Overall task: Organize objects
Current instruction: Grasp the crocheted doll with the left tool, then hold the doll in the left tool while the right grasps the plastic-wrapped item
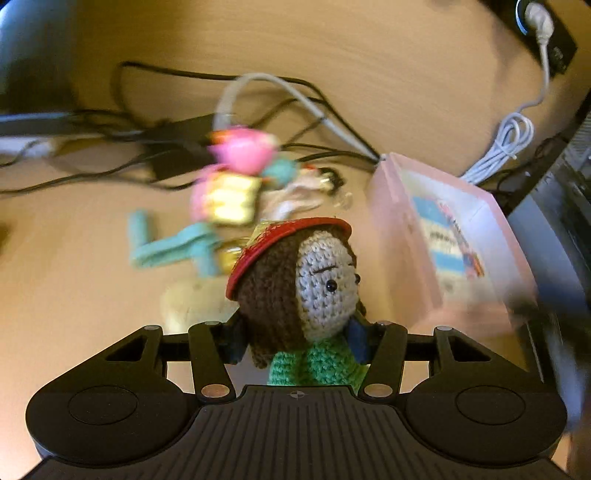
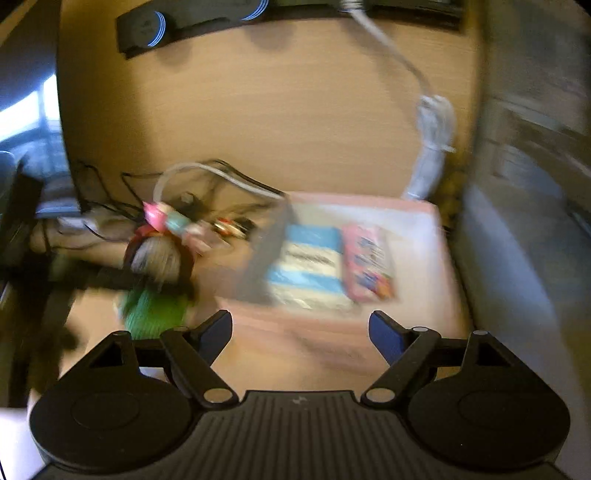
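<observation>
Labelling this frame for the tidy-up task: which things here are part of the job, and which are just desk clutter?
Job:
- crochet doll, clamped in left gripper
- pink box, two packets already inside
- toy pile on the desk
- right gripper, open, empty, above the box

Clutter:
- black cables
- white cable
- power strip

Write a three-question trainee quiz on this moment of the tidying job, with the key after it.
1. True or false: the left gripper is shut on the crochet doll.
2. The right gripper is: A) open and empty; B) shut on a cable.
3. What colour is the storage box ahead of the right gripper?

Key: 1 true; 2 A; 3 pink.
</observation>
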{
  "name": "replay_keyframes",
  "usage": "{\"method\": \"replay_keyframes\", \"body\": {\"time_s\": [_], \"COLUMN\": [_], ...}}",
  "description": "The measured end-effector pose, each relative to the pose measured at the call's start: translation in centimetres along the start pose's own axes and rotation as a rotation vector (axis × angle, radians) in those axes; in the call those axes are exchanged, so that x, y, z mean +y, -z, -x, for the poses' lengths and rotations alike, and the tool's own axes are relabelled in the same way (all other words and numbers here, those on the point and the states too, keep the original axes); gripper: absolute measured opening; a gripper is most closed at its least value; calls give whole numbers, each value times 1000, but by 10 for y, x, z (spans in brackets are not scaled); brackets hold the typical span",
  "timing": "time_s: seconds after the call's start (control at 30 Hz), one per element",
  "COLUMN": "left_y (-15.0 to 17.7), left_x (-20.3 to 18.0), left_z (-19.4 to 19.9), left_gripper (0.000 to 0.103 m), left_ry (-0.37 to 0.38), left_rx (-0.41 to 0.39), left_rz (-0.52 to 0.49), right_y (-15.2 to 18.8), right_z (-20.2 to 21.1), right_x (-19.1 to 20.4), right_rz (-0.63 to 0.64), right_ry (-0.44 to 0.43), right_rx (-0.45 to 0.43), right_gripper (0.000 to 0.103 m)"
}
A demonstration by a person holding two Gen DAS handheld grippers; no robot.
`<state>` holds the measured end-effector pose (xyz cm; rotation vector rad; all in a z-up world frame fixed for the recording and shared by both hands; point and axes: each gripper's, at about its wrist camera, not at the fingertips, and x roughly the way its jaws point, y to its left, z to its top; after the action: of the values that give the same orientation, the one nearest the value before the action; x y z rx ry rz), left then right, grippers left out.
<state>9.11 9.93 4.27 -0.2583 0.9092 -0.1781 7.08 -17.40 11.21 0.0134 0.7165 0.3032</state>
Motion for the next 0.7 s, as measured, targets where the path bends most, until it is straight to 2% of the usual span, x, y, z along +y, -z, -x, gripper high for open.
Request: {"method": "replay_keyframes", "body": {"time_s": [0.07,0.13,0.2,0.3,0.33,0.4,0.47,0.53,0.63,0.7], "left_y": [6,10,17,27,31,38,42,47,51,53], "left_x": [21,44,63,86,92,105,118,128,138,142], "left_z": [23,41,56,72,79,94,107,117,122,120], "left_gripper": [57,57,57,57,57,57,57,57,57,57], "left_ry": [1,2,5,6,0,-11,-13,-16,-22,-15], "left_rx": [-22,-41,-47,-38,-40,-53,-67,-74,-80,-78], "left_rz": [27,57,82,94,95,104,123,137,150,167], "right_y": [-28,-56,-84,-111,-116,-120,-119,-116,-107,-94], "right_z": [-27,-56,-93,-145,-160,-188,-209,-220,-220,-207], "right_x": [10,24,43,66,74,89,97,100,96,102], "right_rz": [-40,-44,-34,-26,-4,43,64,63,-4,0], "right_ry": [-68,-79,-34,43,82,147,176,182,122,59], "right_rx": [38,63,98,148,146,159,192,207,236,253], "right_gripper": [82,82,77,54,53,51,44,42,34,27]}}
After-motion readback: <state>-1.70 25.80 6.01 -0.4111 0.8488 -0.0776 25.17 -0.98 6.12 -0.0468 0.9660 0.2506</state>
